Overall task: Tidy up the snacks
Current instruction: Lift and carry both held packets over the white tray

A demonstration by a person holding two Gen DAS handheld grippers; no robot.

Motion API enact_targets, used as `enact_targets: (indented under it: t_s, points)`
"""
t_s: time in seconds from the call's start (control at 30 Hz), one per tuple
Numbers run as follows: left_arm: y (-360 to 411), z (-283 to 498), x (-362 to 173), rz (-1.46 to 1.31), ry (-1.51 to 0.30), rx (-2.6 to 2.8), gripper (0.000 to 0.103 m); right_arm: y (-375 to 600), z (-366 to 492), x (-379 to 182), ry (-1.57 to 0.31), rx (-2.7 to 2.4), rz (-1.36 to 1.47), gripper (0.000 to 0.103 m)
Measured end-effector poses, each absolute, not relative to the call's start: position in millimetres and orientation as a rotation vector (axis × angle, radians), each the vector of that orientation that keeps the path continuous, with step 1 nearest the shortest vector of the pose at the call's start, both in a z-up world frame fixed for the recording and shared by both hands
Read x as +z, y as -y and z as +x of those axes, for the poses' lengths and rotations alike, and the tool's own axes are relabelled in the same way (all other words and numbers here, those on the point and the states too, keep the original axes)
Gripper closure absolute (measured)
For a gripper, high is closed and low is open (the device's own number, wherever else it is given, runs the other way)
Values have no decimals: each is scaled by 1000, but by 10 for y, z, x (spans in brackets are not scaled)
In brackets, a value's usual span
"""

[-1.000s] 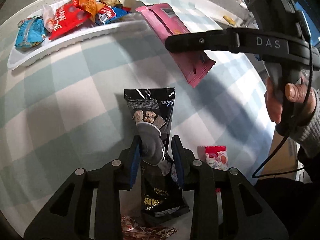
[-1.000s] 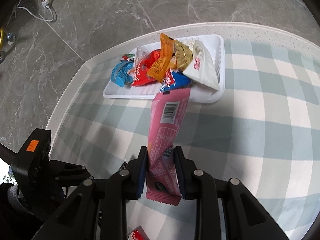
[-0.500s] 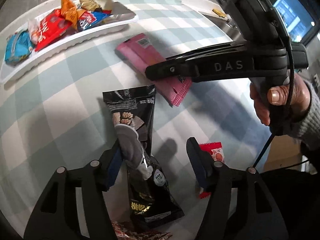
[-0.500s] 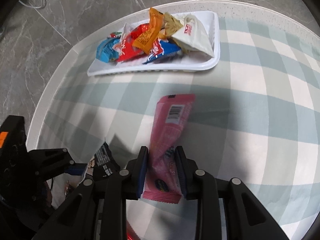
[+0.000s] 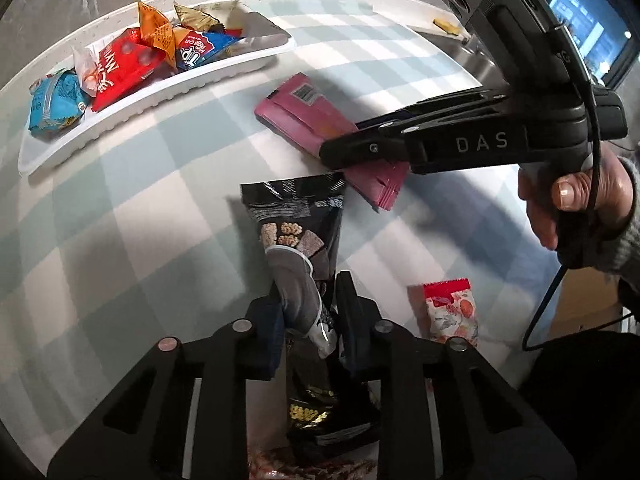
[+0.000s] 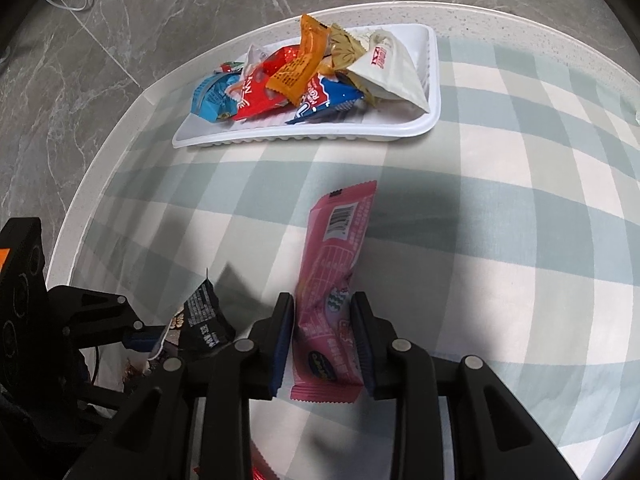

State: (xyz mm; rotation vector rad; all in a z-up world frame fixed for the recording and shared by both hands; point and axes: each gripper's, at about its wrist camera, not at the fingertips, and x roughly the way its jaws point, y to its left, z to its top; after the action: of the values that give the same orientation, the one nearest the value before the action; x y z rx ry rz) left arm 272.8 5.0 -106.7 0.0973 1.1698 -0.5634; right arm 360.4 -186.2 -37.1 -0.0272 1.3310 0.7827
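Observation:
A black snack packet (image 5: 296, 216) lies lengthwise on the checked cloth. My left gripper (image 5: 310, 292) is shut on its middle, and its pads crease the wrapper. A pink snack packet (image 6: 340, 240) rests flat on the cloth, barcode side up, pointing toward the white tray (image 6: 320, 136). My right gripper (image 6: 322, 304) is shut on the pink packet's near end. In the left wrist view the right gripper (image 5: 344, 140) covers part of the pink packet (image 5: 308, 116), just beyond the black one. From the right wrist, the left gripper (image 6: 132, 332) and the black packet (image 6: 204, 320) show at lower left.
The tray (image 5: 140, 108) at the table's far edge holds several wrapped snacks. A small red-topped packet (image 5: 452, 312) lies to the right of my left gripper, and a shiny brown wrapper (image 5: 312, 472) lies under it. A person's hand (image 5: 576, 200) holds the right gripper. The round table's edge curves close on the left.
The pink packet came down from the air onto the cloth, short of the tray. My left gripper opened wide over the black packet, then shut on it again.

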Motion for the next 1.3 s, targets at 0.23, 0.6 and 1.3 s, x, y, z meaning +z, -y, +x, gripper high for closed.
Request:
enact_targets:
  t_s: [0.23,0.6,1.3]
  points:
    - [-155,2737,-1050,25,-1166,-562,85,1910,3592,-363,-1324,802,6,74]
    - [-436,2759,-902,-96,-1155,-564,85,2176,3689,-272,-1327,839,249,77]
    - [-1324,3209,-468,-327,-1067,-483,85,2210,4007,-40,-1296,869,501,77]
